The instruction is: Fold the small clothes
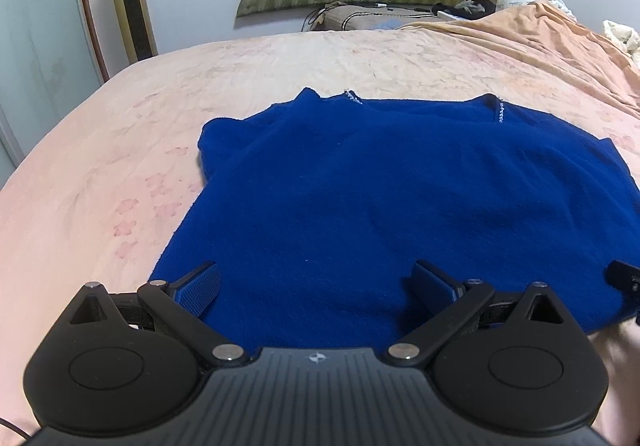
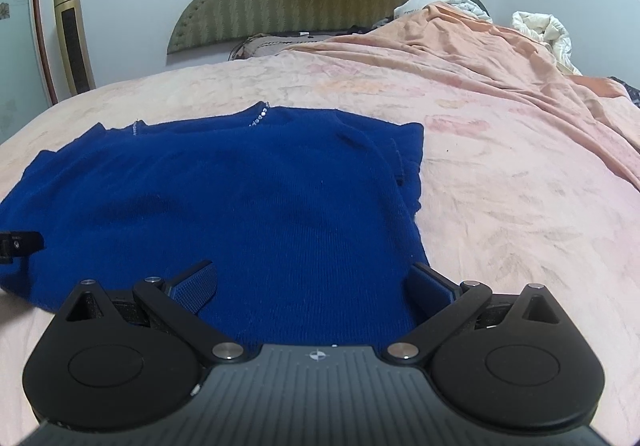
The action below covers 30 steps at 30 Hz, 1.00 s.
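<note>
Now you hold the left gripper (image 1: 316,286) and the right gripper (image 2: 314,286) side by side, both with jaws spread wide and gripping nothing, each poised over the near hem of the blue sweater (image 1: 400,186) lying flat ahead on the pink bedsheet (image 1: 120,126).

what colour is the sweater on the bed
Deep royal blue, with small silvery bead trim at the neckline. The sweater shows best in the right wrist view.
</note>
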Motion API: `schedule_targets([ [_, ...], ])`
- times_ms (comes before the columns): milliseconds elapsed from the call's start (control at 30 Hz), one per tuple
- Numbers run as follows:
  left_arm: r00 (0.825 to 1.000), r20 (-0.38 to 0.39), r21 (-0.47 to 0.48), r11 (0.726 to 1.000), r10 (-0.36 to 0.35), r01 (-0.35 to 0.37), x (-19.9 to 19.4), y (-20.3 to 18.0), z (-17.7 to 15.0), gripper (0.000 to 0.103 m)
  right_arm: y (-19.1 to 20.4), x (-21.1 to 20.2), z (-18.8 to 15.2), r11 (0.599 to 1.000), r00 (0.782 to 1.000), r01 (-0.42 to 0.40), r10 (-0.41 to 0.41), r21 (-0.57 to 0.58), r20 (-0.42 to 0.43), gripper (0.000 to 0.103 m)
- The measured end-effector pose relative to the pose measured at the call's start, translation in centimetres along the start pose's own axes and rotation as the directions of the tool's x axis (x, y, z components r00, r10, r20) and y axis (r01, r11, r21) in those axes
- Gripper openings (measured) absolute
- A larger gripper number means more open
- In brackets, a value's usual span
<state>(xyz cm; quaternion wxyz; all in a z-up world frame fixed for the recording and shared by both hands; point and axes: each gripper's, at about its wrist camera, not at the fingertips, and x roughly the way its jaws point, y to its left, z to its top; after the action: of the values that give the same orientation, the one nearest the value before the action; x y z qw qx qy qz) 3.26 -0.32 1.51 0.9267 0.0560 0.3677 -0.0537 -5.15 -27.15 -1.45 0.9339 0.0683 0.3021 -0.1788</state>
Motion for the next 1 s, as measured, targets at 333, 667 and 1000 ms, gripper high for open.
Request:
schedule_targets([
  [333,1.000,-0.016,-0.002,1.000,0.003,-0.003,0.08,-0.31,-0.26,0.102,0.05,0.68,-0.46,1.000,1.000,0.000,-0.001,-0.012,-0.009,0.103],
  [667,1.000,0.001,0.022,1.000,-0.006,0.006,-0.56,-0.87,-0.32,0.102,0.39,0.89,-0.41,0.999,1.000,0.010,-0.010,-0.036,-0.023,0.103],
  [1000,1.000,-0.012,0.012,1.000,-0.022,0.022,-0.59,-0.74,-0.28,0.102,0.27,0.74,-0.56,0.999,1.000,0.004,-0.004,-0.035,-0.019,0.103],
])
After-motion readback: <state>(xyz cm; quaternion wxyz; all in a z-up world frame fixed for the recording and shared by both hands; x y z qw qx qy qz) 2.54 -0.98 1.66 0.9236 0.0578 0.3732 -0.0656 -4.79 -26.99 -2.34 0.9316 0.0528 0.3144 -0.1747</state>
